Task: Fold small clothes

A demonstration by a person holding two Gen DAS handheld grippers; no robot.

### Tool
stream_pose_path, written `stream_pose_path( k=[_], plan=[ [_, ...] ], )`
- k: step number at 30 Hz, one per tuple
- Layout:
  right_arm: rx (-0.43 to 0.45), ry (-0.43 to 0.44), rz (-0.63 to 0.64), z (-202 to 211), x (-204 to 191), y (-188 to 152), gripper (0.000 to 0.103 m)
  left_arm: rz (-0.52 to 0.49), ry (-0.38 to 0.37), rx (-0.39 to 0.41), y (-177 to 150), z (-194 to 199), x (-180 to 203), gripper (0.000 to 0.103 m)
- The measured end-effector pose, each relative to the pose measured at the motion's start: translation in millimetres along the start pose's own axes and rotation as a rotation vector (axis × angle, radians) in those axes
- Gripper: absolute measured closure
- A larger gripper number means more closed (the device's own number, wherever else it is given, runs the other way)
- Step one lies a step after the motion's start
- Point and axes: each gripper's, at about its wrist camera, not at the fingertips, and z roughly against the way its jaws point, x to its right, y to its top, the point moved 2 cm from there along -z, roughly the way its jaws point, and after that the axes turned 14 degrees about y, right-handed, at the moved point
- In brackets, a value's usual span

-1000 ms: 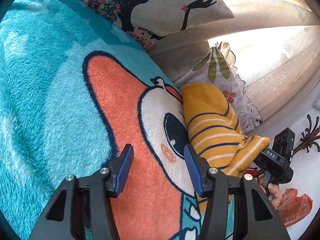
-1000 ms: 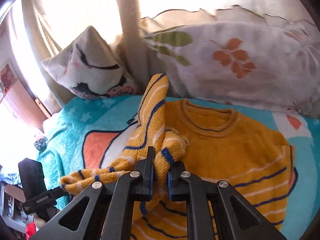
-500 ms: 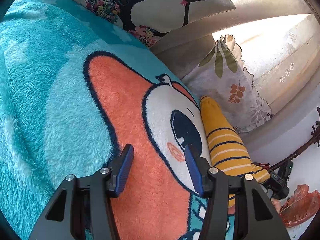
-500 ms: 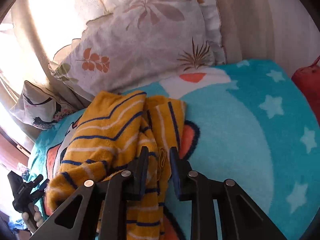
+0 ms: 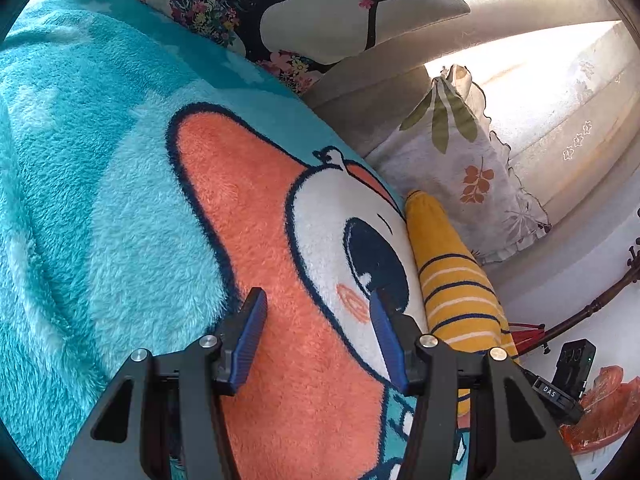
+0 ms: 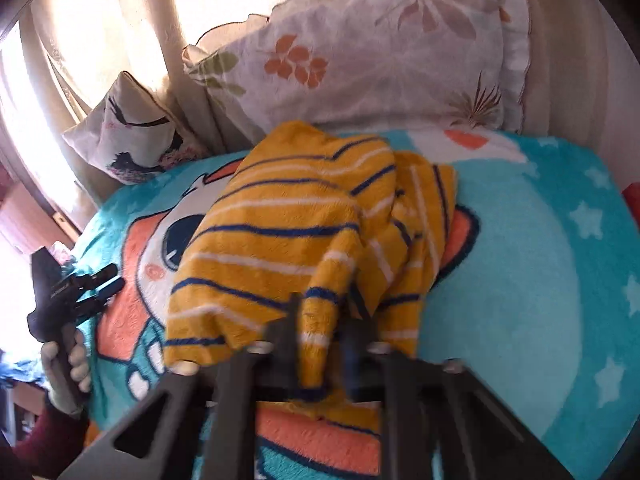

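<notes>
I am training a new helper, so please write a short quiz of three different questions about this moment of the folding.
1. True or false: the left gripper holds the sweater.
2. Which gripper has sweater cloth between its fingers? A) left B) right
3. Fill in: the sweater lies on a fleece ____, in front of a leaf-print pillow.

Key: 1 false; 2 B; 3 blanket.
</notes>
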Motion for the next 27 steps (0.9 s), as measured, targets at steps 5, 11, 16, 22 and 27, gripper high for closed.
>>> stream_pose_path(
  k=[5, 11, 16, 22, 27],
  plan=[
    [0.033, -0.074, -0.023, 33.2, 16.9, -19.4, 0.094, 0.000, -0.002, 0.000, 0.1, -0.3, 0.6, 0.050],
    [0.002, -0.085, -0.095, 38.1, 43.0, -56.0, 0.094, -0.006, 0.000, -0.001, 0.5, -0.3, 0.7, 0.049],
    [0.001, -0.124, -0.060, 34.9, 39.8, -59.2, 0.089, -0.014, 0.005, 0.000, 0.2, -0.5, 1.8, 0.048],
    [0.036, -0.187, -0.022, 57.6, 28.5, -42.7, 0.071, -0.012, 0.000, 0.001, 0.0, -0.5, 1.7, 0.047],
    [0.205, -0.192, 0.030, 96.7, 5.3, -2.1, 0.065, -0.021, -0.003, 0.002, -0.1, -0.9, 3.1, 0.045]
  ],
)
